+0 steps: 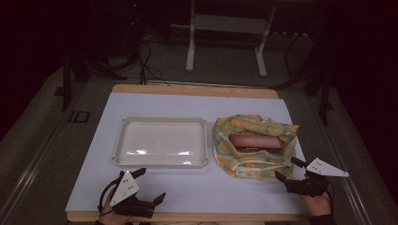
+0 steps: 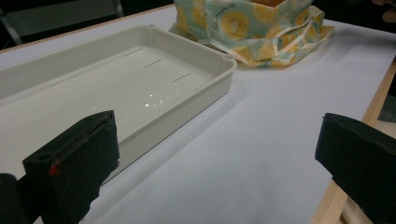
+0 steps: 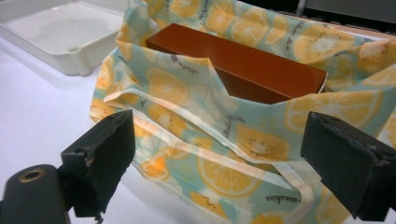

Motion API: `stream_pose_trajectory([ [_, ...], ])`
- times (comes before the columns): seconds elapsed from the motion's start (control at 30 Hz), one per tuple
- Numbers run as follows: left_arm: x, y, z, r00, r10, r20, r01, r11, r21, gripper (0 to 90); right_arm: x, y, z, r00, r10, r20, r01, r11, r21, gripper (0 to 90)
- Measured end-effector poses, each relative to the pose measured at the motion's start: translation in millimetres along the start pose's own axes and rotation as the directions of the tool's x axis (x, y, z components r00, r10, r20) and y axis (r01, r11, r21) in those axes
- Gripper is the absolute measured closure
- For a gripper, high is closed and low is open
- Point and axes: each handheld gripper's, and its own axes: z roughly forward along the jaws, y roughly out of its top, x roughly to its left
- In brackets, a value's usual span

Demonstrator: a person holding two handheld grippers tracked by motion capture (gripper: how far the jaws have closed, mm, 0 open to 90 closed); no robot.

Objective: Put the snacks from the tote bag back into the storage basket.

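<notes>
From where I stand, the fruit-print bag [image 1: 256, 146] lies on the white table [image 1: 197, 105] at about three o'clock from the table's middle, mouth spread wide, with a brown box [image 1: 255, 141] lying flat inside it. In the right gripper view the box's long top face and one open-looking end show above the bag's near edge, and a pale tape handle trails along the front of the cloth. The right gripper [image 1: 287, 169] hovers at roughly five o'clock, just beside the bag's near corner, its jaws spread wide with nothing between the pads; the cloth sits just ahead of them. The left gripper [image 1: 151, 185] rests at about seven o'clock, near the table's front edge, jaws likewise parted and holding nothing. Just beyond it, at nine o'clock, sits an empty white tray [image 1: 119, 140], close beside the bag.
</notes>
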Motion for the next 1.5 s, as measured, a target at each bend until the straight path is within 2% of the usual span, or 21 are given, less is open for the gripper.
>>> stream_pose_trajectory([
  [0.03,0.4,-0.3,-0.4,0.9999,-0.011,-0.007,0.011,0.9999,0.001,0.0,-0.7,0.3,-0.4,0.9998,0.004,-0.021,-0.004,1.0,-0.001,10.2],
  [0.1,0.5,-0.4,-0.8,0.9999,-0.012,-0.007,0.012,0.9999,0.002,0.0,-1.0,0.7,0.1,0.9995,0.002,-0.031,-0.001,1.0,0.02,10.2],
  [0.23,-1.1,-1.3,-2.8,0.9999,-0.014,-0.004,0.014,0.9999,0.004,0.0,-3.1,0.2,-2.9,0.9987,0.002,-0.05,0.0,1.0,0.027,10.2],
  [0.27,-1.7,-1.5,-2.9,0.9999,-0.014,-0.001,0.014,0.9999,0.007,0.0,-4.6,0.5,-5.8,0.9975,-0.015,-0.069,0.017,0.999,0.035,10.2],
  [0.37,-3.0,-1.7,-1.7,0.9999,-0.008,0.008,0.008,0.9998,0.018,0.0,-6.0,1.3,-7.7,0.9966,-0.026,-0.078,0.03,0.998,0.051,10.2],
  [0.4,-3.3,-2.0,0.0,0.9998,-0.005,0.017,0.005,0.9996,0.028,0.0,-8.5,2.4,-9.4,0.9942,-0.026,-0.104,0.032,0.998,0.061,10.2],
  [0.43,-3.3,-2.0,0.0,0.9998,-0.005,0.017,0.005,0.9996,0.028,0.0,-8.5,2.4,-9.4,0.9942,-0.026,-0.104,0.032,0.998,0.061,10.2],
  [0.47,-3.5,-2.1,1.4,0.9997,-0.002,0.025,0.001,0.9994,0.035,0.0,-10.2,4.1,-10.6,0.9909,-0.027,-0.132,0.037,0.996,0.075,10.2],
  [0.53,-3.8,-1.9,1.9,0.9996,0.0,0.029,-0.001,0.9993,0.037,0.0,-11.7,5.9,-11.1,0.9872,-0.038,-0.155,0.053,0.994,0.095,10.2],
  [0.67,-3.7,-1.9,2.3,0.9994,0.002,0.034,-0.003,0.9994,0.036,0.0,-14.3,9.4,-11.7,0.9842,-0.046,-0.171,0.067,0.991,0.117,10.2],
  [0.93,-2.1,-1.8,4.5,0.9989,0.003,0.046,-0.004,0.9996,0.028,0.0,-21.2,21.0,-17.5,0.9798,-0.078,-0.184,0.096,0.991,0.091,10.2],
  [1.03,-2.0,-1.7,5.1,0.9986,0.006,0.053,-0.008,0.9996,0.029,0.0,-23.2,27.0,-17.2,0.9777,-0.089,-0.19,0.109,0.989,0.096,10.3],
  [1.1,-2.3,-1.6,5.3,0.9984,0.009,0.056,-0.01,0.9995,0.028,0.0,-24.8,33.5,-15.9,0.9753,-0.118,-0.187,0.138,0.985,0.101,10.3],
  [1.23,-2.3,-1.5,5.4,0.9981,0.012,0.061,-0.014,0.9995,0.027,0.0,-27.6,41.4,-14.7,0.9724,-0.126,-0.196,0.148,0.984,0.1,10.3],
  [1.5,-2.0,-1.6,6.3,0.9974,0.019,0.069,-0.022,0.9993,0.03,0.0,-34.1,64.7,-8.6,0.9555,-0.176,-0.236,0.203,0.974,0.096,13.6],
])
